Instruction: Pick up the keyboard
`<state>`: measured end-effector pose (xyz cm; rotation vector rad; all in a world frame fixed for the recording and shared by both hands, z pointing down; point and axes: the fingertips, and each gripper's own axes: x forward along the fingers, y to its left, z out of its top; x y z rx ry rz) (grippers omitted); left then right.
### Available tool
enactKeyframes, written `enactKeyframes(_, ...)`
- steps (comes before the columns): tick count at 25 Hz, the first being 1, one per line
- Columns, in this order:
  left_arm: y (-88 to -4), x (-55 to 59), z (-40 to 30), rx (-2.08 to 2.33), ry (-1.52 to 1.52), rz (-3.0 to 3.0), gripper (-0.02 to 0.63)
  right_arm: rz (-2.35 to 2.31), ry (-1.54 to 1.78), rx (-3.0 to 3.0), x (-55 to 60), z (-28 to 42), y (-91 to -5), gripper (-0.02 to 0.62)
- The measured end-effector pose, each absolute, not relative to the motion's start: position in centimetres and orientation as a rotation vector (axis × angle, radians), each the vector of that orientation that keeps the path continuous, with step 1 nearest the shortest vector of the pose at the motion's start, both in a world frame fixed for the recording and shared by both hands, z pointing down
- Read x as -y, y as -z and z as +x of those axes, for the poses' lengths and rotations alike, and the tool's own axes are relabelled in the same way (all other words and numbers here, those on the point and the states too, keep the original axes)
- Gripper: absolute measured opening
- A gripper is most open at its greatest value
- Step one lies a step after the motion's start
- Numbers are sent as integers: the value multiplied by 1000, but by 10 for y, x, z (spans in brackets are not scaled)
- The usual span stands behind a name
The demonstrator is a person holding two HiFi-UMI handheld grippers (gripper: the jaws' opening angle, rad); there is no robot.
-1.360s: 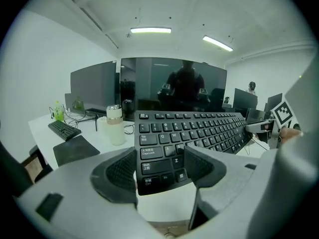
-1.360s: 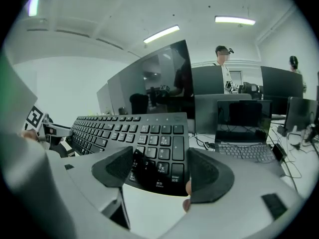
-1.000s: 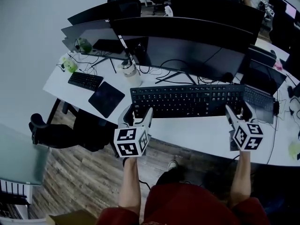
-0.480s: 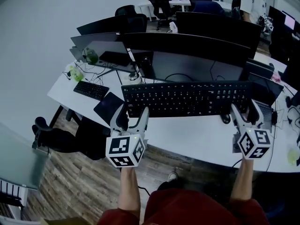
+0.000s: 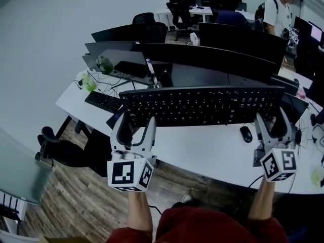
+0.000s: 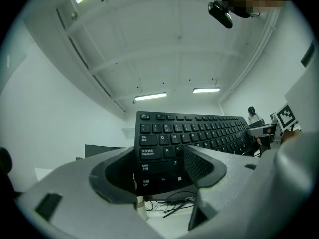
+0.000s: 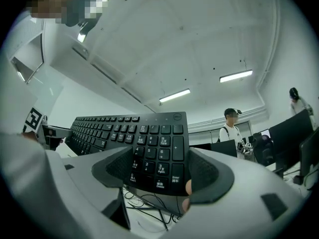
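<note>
The long black keyboard (image 5: 202, 105) hangs in the air above the white desk (image 5: 212, 153), its key face tilted toward me. My left gripper (image 5: 135, 125) is shut on its left end, and my right gripper (image 5: 273, 123) is shut on its right end. In the left gripper view the keyboard (image 6: 199, 133) runs away to the right, with its left keys between the jaws of the left gripper (image 6: 159, 168). In the right gripper view the number pad of the keyboard (image 7: 149, 138) sits between the jaws of the right gripper (image 7: 157, 176).
A black mouse (image 5: 245, 133) lies on the desk under the keyboard's right part. Dark monitors (image 5: 212, 59) stand just behind. A smaller keyboard (image 5: 104, 101) lies at the left, an office chair (image 5: 55, 148) below it. A person (image 5: 277, 14) stands far back.
Both grippers have risen together with the keyboard. It has come up off the desk and tipped its keys toward me, uncovering the mouse beneath.
</note>
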<state>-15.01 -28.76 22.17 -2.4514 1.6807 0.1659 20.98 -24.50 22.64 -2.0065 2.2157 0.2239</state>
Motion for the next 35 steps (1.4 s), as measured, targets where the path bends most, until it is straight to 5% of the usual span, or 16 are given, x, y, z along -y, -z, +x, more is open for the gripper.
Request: enactKeyframes(35, -225, 299, -154, -1677, -222, -2475, 293, -2021, -269, -2201, 251, 205, -223, 350)
